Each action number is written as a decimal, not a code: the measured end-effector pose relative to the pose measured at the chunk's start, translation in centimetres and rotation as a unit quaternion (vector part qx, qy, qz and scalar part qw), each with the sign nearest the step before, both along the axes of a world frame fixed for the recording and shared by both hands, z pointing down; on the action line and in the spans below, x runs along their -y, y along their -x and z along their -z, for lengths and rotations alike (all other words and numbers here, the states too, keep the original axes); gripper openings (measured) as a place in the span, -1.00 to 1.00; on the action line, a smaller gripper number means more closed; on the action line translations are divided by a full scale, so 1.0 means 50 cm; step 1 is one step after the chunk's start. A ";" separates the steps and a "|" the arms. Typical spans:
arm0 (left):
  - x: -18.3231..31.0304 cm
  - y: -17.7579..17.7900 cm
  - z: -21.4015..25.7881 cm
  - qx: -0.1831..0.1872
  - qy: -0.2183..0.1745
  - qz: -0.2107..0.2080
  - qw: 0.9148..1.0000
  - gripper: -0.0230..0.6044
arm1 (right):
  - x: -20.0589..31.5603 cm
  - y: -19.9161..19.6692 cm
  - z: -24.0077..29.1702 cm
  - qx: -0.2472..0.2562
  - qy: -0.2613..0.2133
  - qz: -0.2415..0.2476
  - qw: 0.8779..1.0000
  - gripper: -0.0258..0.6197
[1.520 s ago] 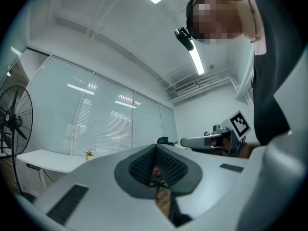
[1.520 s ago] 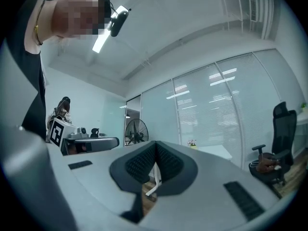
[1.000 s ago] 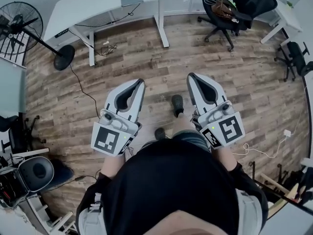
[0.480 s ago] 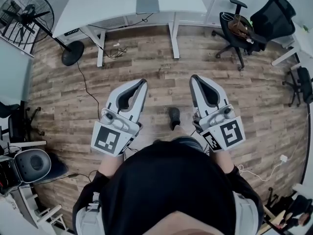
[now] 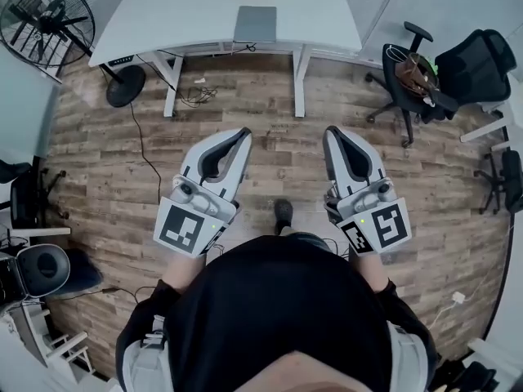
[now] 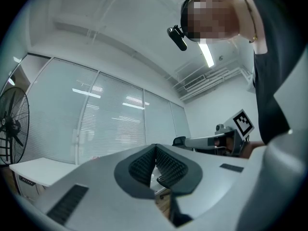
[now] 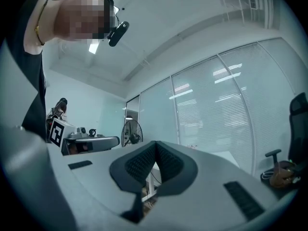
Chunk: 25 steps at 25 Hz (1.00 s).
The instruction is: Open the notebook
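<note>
Head view shows us standing on the wood floor (image 5: 98,178), both tools held out in front of us: the left gripper (image 5: 243,133) and the right gripper (image 5: 330,131) are each clenched tight on nothing. Well ahead, the notebook (image 5: 255,24) lies flat and closed on the white desk (image 5: 327,11). We judge nothing is done yet: reaching it and lifting its cover are both left.

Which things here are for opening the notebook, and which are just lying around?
For the job:
grey notebook, flat on the white desk
left gripper, shut, empty
right gripper, shut, empty

Just lying about:
standing fan
black chair
cables on the floor
</note>
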<state>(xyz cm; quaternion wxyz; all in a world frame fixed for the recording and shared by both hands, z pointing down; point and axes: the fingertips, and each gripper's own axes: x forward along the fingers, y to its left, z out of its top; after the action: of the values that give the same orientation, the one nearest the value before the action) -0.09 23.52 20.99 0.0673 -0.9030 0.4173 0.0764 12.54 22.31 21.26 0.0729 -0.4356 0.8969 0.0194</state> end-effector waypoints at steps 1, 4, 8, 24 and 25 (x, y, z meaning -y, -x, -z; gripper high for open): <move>0.017 -0.007 -0.001 0.002 0.002 0.002 1.000 -0.90 | 0.017 -0.002 -0.002 0.001 0.002 0.007 1.000 -0.91; 0.066 -0.029 0.002 0.006 0.002 0.003 1.000 -0.90 | 0.063 -0.010 -0.004 0.008 0.007 0.026 1.000 -0.91; 0.123 -0.051 0.014 0.006 -0.009 0.011 1.000 -0.90 | 0.121 -0.023 -0.003 0.012 0.007 0.041 0.999 -0.91; 0.232 -0.058 0.011 0.010 0.002 0.028 1.000 -0.90 | 0.234 -0.033 -0.015 0.010 0.017 0.057 0.998 -0.91; 0.231 -0.056 0.010 0.009 0.003 0.027 1.000 -0.90 | 0.231 -0.032 -0.014 0.010 0.017 0.056 0.998 -0.91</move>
<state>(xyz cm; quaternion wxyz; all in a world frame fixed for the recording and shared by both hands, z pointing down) 2.73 11.99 20.47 0.0702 -0.8921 0.4415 0.0653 14.13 10.76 21.95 0.0757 -0.3864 0.9192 -0.0043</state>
